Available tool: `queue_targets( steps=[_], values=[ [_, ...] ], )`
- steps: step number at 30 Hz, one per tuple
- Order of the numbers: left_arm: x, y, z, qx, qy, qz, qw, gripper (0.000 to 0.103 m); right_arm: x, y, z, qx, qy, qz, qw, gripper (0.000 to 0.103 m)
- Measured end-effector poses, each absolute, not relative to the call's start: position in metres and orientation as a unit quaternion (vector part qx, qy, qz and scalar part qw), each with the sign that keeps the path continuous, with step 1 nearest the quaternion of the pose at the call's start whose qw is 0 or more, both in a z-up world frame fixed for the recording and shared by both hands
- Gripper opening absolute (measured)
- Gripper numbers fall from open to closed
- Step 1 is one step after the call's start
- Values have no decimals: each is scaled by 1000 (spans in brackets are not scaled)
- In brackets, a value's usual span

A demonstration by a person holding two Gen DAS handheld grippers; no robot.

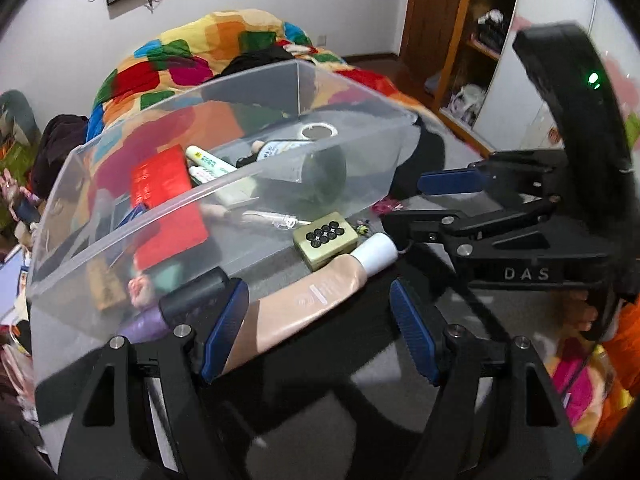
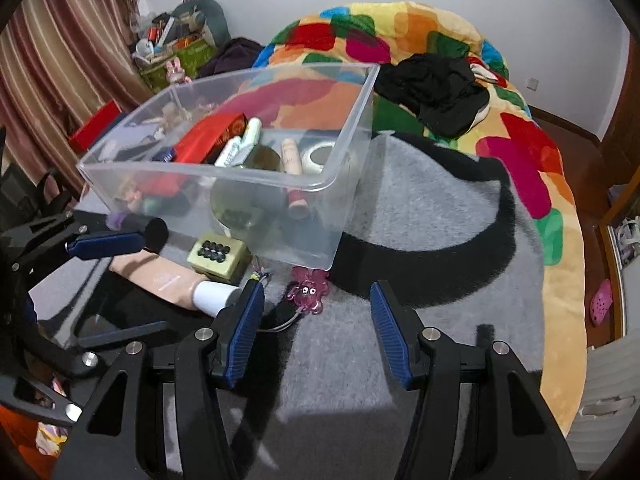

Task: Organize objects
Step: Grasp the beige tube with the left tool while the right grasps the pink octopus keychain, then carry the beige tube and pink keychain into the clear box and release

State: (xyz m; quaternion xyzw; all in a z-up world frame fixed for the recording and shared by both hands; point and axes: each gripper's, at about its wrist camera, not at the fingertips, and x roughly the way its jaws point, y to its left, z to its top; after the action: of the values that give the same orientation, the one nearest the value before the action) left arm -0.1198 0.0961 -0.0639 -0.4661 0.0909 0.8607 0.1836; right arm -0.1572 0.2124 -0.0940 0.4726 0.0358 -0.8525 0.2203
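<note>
1. One clear plastic bin [image 2: 256, 184] sits on a grey and black rug [image 2: 432, 216] spread over a bed with a patchwork blanket [image 2: 400, 28].
2. Inside the bin: one red packet [image 2: 208, 140], two white tubes [image 2: 238, 148], one roll of tape [image 2: 316, 158], one tan bottle [image 2: 292, 160] and one dark round object [image 1: 324, 172]; more things lie at the far left end, too blurred through the plastic to count.
3. Outside it, at 6 o'clock from the bin's near wall, lie one green box with black buttons [image 2: 216, 256], one beige tube with a white cap [image 2: 176, 284] and one pink octopus charm [image 2: 308, 288].
4. The left gripper [image 1: 320, 316] is wide open with the beige tube [image 1: 320, 292] lying between its fingers, its flat end beside the left pad [image 1: 224, 328]; nothing is clamped.
5. The right gripper [image 2: 316, 336] is wide open and empty, with the charm just ahead at 12 o'clock.
</note>
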Motion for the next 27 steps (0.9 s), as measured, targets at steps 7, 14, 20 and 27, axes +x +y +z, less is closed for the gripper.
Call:
queue_targets(
  steps=[7,14,20,27],
  values=[
    [-131,105,-76,-489,98,844,197,72,-157,205,-98,475,54,-848,230,21],
    [-122,99,-73,-491,76,842,210,35,-146,202,-98,468,64,-848,241,21],
    [-100,92,-69,-487,80,846,200,9,-127,203,-96,468,51,-842,265,21],
    [-73,76,-64,-490,56,847,199,8,-102,206,-94,463,41,-837,288,21]
  ],
)
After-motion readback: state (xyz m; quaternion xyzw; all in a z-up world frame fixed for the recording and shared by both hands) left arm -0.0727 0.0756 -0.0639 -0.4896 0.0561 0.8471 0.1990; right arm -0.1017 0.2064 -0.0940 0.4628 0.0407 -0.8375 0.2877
